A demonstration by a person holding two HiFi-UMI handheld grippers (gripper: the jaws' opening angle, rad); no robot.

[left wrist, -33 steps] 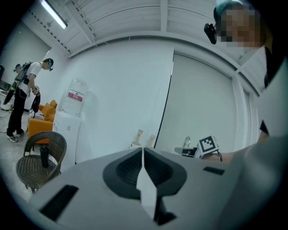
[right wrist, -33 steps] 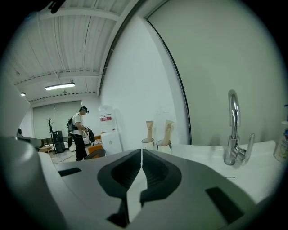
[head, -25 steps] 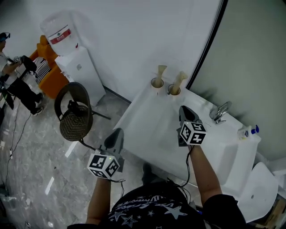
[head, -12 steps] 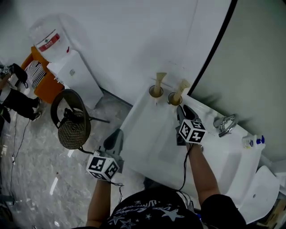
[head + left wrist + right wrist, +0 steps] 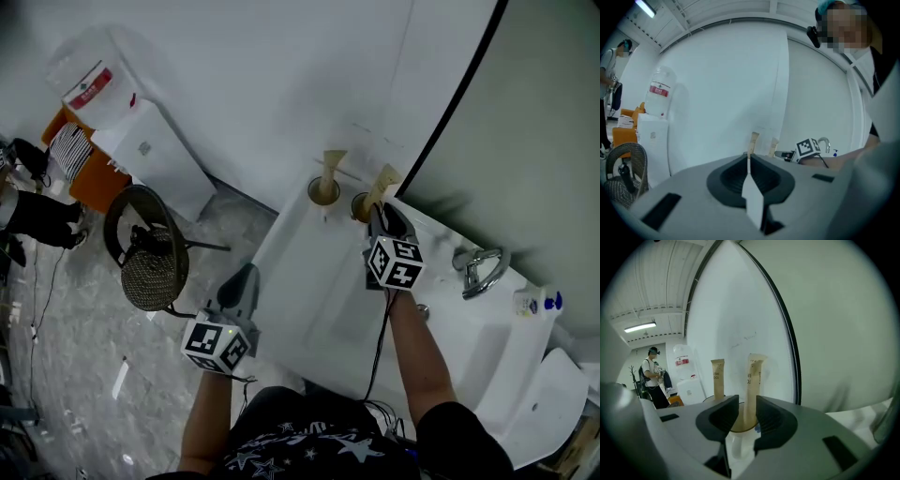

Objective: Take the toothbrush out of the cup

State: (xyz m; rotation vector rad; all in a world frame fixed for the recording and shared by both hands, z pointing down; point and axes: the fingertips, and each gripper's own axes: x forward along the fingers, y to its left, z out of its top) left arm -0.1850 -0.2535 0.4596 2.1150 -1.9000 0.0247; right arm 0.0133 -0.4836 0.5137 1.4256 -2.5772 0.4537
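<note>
Closest to me are my left tongs [image 5: 748, 158]. They are pressed together with nothing in them. They hang low, off the near edge of the sink [image 5: 319, 272], far back from the cups. They are no help for this job right now.

My right tongs [image 5: 746, 401] are much nearer to the job. They reach over the sink to its far edge. They have just been opening and now stand wide. The toothbrush [image 5: 753, 376] shows right in the gap between them. It is wrapped in tan paper. I do not see the pads pressing on it. I cannot tell if it is already in between them or just in front of the tips.

The toothbrush sits in its cup [image 5: 737, 442], just past and a little below the tips of the right tongs. It stands almost straight up, with its long side going up and down and its top above the tongs. So I think the right tongs should close on it from the sides. Then they should pull straight up, so the cup does not tip.

A bit farther to the left, the other toothbrush [image 5: 717, 378] stands in the other cup [image 5: 322, 191]. It is well out of the gap. Behind both cups is the white wall [image 5: 281, 94].
</note>
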